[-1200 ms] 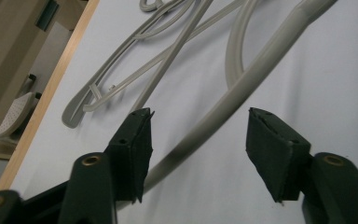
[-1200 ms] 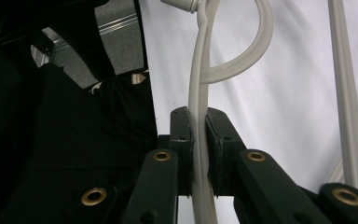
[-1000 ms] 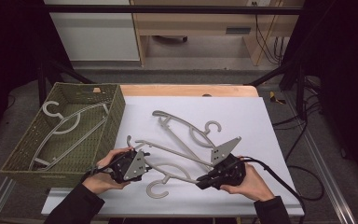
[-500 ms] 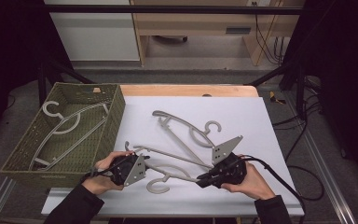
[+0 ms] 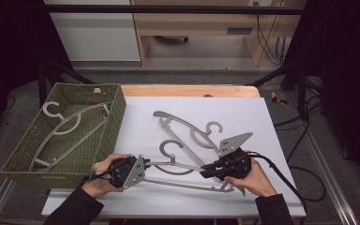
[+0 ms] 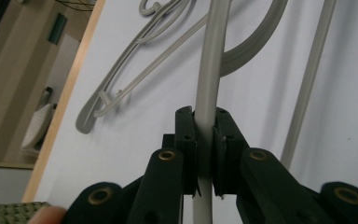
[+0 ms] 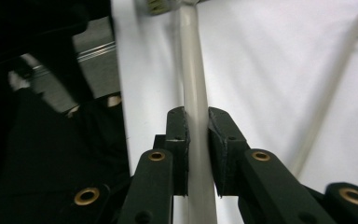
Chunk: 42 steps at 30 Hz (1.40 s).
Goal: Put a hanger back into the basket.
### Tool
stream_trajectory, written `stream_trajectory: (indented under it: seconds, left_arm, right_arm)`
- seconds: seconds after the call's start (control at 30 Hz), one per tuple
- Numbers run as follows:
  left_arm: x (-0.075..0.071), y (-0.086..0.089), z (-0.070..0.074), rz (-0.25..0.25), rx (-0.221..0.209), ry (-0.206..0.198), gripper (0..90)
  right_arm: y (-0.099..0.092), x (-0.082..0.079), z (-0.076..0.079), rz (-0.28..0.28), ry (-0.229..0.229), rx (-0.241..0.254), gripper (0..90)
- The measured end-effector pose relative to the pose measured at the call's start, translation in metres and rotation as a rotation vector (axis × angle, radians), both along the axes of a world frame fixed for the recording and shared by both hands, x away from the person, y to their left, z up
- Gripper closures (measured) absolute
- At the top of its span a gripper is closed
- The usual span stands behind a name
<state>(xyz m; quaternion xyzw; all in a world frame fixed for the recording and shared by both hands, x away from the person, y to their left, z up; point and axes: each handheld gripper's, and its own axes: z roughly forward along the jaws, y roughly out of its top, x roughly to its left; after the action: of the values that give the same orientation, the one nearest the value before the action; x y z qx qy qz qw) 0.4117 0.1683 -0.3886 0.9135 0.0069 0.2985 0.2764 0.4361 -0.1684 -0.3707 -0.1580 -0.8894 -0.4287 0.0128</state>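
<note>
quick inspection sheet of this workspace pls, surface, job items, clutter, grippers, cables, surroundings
surface: white table top, wood strip at far edge
job's things: near hanger gripped at both ends; second hanger lies behind it; more hangers in green basket
clutter: nothing seen
grippers: left gripper has just closed on the near hanger's bar; right gripper shut on it too
cables: black cable trails from right gripper
surroundings: wooden furniture, dark frame
</note>
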Motion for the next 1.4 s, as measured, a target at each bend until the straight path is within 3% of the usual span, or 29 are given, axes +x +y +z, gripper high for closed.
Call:
stream_trajectory:
  seconds: [0.23, 0.37, 0.5, 0.73, 0.9, 1.17, 1.27, 1.4]
  left_arm:
    - [0.000, -0.001, 0.006, 0.074, -0.049, 0.069, 82.9]
    - [0.000, -0.002, 0.008, 0.157, -0.082, 0.113, 82.9]
    - [0.001, -0.002, 0.012, 0.231, -0.126, 0.137, 82.9]
    - [0.005, 0.001, 0.015, 0.329, -0.172, 0.176, 82.9]
    - [0.011, 0.008, 0.024, 0.401, -0.201, 0.184, 82.9]
    - [0.017, 0.019, 0.047, 0.440, -0.247, 0.193, 82.9]
    - [0.019, 0.025, 0.056, 0.450, -0.278, 0.208, 82.9]
    - [0.021, 0.034, 0.070, 0.457, -0.303, 0.197, 82.8]
  right_arm:
    - [-0.006, -0.001, 0.004, -0.136, -0.114, 0.016, 68.5]
    - [-0.014, -0.001, 0.006, -0.238, -0.165, 0.092, 59.3]
    - [-0.024, -0.001, 0.008, -0.350, -0.185, 0.151, 49.0]
    - [-0.041, -0.009, 0.006, -0.468, -0.226, 0.250, 25.6]
    - [-0.051, -0.013, 0.000, -0.536, -0.240, 0.245, 18.5]
    - [-0.060, -0.019, -0.012, -0.620, -0.226, 0.190, 8.6]
    - [-0.062, -0.020, -0.016, -0.644, -0.214, 0.191, 6.6]
    - [-0.067, -0.022, -0.020, -0.666, -0.203, 0.186, 5.7]
